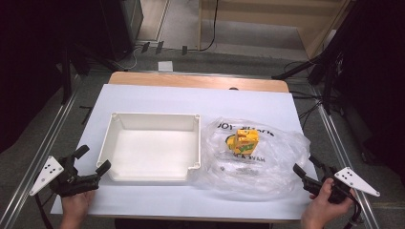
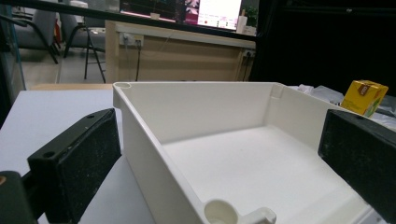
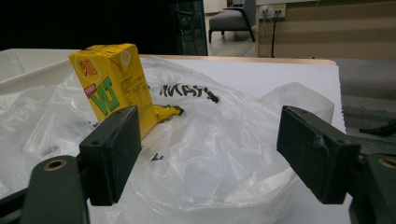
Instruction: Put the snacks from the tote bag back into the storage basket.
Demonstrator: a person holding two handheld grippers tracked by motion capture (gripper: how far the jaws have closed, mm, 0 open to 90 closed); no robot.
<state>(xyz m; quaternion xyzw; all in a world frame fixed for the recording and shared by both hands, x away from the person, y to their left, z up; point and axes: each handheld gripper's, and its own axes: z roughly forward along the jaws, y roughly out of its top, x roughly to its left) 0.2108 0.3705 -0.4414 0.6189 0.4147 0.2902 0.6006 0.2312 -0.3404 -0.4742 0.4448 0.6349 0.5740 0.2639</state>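
1. One white tray (image 1: 113,143) sits left of centre in the high view, on the white sheet (image 1: 157,98) that covers the table. It is a shallow rectangular tray with round posts at its corners, and nothing lies inside it.
2. One clear plastic bag (image 1: 277,157) lies crumpled just right of the tray, its near edge touching or almost touching the tray's right wall. It carries dark printed letters.
3. One yellow drink carton (image 1: 244,141) stands upright amid the bag, in the middle right of the high view. Whether it is inside the bag or resting on top of it cannot be told. Something flat and yellow lies at its base; what it is cannot be told.
4. One left gripper (image 1: 92,167) is held by a hand (image 1: 76,205) at the lower left of the frame, near the tray's near left corner. Its jaws are spread wide and grasp nothing; in the left gripper view the tray's corner lies between them.
5. One right gripper (image 1: 306,169) is held by the other hand (image 1: 321,210) at the lower right, at the bag's edge. Its jaws are also spread and grasp nothing, with the bag and carton ahead of them in the right gripper view.
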